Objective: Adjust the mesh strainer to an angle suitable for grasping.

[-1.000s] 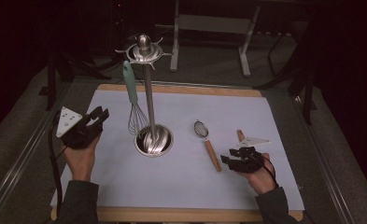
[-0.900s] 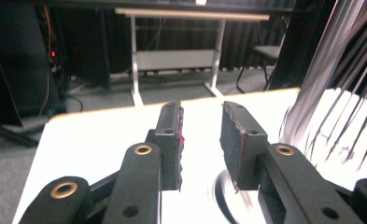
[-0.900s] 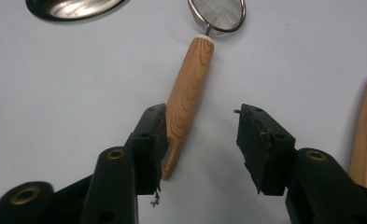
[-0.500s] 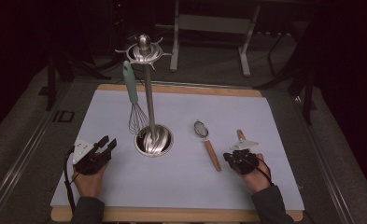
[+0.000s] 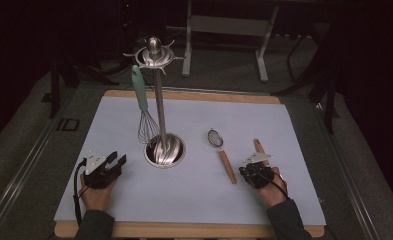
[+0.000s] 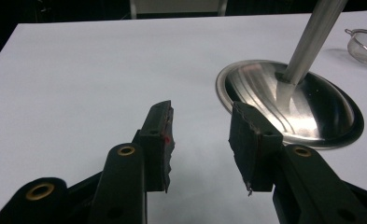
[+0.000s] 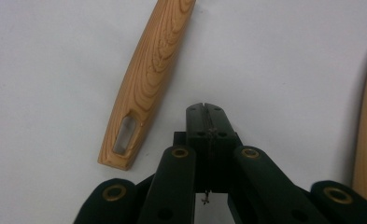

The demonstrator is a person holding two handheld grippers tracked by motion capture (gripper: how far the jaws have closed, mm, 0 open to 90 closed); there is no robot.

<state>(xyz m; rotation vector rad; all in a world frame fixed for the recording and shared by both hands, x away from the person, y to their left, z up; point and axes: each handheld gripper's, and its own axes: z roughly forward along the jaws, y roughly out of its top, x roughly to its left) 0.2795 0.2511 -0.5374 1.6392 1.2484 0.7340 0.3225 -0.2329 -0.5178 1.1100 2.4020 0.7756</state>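
The small mesh strainer (image 5: 215, 138) has a round wire-mesh bowl and a slim, tapered handle of pale grained wood with an oblong hanging slot near its end. It lies flat on the surface, right of centre, handle end just beside the right gripper (image 5: 249, 173). A second wooden-handled utensil (image 5: 259, 148) lies just right of it, partly hidden.

The right gripper's black jaws are closed together with nothing between them. The left gripper (image 5: 118, 162) rests low at the left; its jaws have just been opening and stand apart, nothing between them, the serrated pads (image 6: 165, 128) bare.

A polished steel utensil stand (image 5: 160, 120), with a domed, ribbed base and slim post, carries a whisk (image 5: 143, 107) with a pale green handle and wire loops.

The surface (image 5: 134, 200) is a matte white sheet on a wooden board. The surrounding room is dark; a metal frame (image 5: 224, 30) stands behind.
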